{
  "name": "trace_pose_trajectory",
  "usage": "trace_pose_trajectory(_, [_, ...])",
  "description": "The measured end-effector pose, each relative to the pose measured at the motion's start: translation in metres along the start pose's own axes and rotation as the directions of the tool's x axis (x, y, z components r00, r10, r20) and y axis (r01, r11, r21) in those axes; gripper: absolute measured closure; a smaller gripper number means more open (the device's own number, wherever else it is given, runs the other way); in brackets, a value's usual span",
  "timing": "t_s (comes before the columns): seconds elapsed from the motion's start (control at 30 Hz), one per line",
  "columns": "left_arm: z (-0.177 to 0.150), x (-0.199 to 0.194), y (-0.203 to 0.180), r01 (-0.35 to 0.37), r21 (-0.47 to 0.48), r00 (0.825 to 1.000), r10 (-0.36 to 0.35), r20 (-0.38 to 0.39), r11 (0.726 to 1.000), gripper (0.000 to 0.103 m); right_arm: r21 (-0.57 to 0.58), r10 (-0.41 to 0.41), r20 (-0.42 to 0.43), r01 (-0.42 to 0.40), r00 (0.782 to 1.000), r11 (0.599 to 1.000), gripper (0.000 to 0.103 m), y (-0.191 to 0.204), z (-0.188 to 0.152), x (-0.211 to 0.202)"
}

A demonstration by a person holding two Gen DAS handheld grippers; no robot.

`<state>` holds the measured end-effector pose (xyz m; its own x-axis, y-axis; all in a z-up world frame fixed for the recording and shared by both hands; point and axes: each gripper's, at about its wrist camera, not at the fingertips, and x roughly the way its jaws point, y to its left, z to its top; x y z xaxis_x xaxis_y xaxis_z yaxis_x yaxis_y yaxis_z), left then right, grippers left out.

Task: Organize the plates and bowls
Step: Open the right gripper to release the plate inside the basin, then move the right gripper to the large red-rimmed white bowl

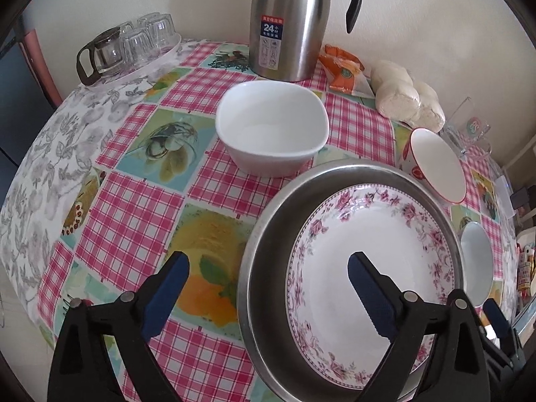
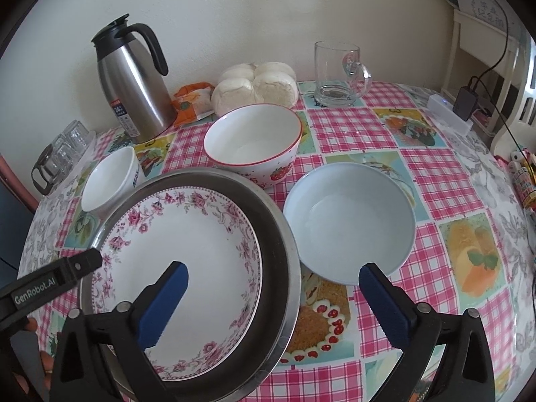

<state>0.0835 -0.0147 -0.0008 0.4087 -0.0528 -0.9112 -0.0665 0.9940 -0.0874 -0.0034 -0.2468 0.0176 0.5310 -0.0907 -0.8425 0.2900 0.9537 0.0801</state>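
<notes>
A floral plate (image 1: pixel 375 261) with a pink rose border lies flat and face up inside a round steel pan (image 1: pixel 264 244), filling the lower right of the left wrist view and the lower left of the right wrist view; both are round, so neither has a long axis to tell, and nothing lies on the plate. The left gripper (image 1: pixel 268 268) stands wide open at the bottom of its frame, one blue pad over the tablecloth (image 1: pixel 134 221) and the other over the plate's well, with the pan's left rim between them and neither pad pressing on anything. The right gripper (image 2: pixel 273 278) is likewise spread wide, its left pad above the plate and its right pad near the lower edge of a pale blue bowl (image 2: pixel 350 224), gripping nothing. That bowl sits upright and empty just right of the pan in the right wrist view. A strawberry bowl (image 2: pixel 254 144) with a red rim stands upright and empty behind the pan, touching or nearly touching its far rim. A white square bowl (image 1: pixel 271 127), also upright and empty, stands above the pan in the left wrist view. A steel thermos jug (image 1: pixel 288 23) stands at the wall, with wrapped buns (image 2: pixel 258 87) and an empty glass mug (image 2: pixel 338 73) further right.
</notes>
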Motion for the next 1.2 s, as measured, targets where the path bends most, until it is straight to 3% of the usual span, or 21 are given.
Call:
trace_pose_trajectory(0.2, [0.002,-0.004,-0.002,0.002,0.005,0.999,-0.002,0.032,1.000,0.007,-0.014,-0.013,0.016,0.013,1.000,1.000,0.000,0.002,0.000,-0.001])
trace_pose_trajectory(0.4, [0.009,-0.012,-0.008,0.028,0.018,0.993,-0.030,0.116,0.999,0.007,0.015,-0.019,0.035,0.019,0.999,1.000,0.000,-0.004,0.006,-0.004])
trace_pose_trajectory(0.67, [0.019,-0.022,-0.014,0.099,0.017,0.968,-0.101,0.228,0.995,0.007,0.089,-0.039,0.127,0.027,0.991,0.996,0.000,-0.022,0.016,-0.015])
trace_pose_trajectory(0.9, [0.029,-0.034,-0.027,0.145,0.034,0.933,-0.148,0.328,0.989,0.007,0.132,-0.055,0.152,0.035,0.987,0.991,0.000,-0.035,0.024,-0.012])
trace_pose_trajectory(1.07, [0.040,-0.034,-0.038,0.202,0.056,0.923,-0.209,0.323,0.978,0.007,0.152,-0.053,0.134,0.032,0.990,0.988,0.000,-0.043,0.030,-0.004])
trace_pose_trajectory(1.2, [0.048,-0.026,-0.045,0.230,0.070,0.932,-0.240,0.272,0.971,0.007,0.166,-0.054,0.143,0.030,0.988,0.986,0.000,-0.048,0.037,-0.002])
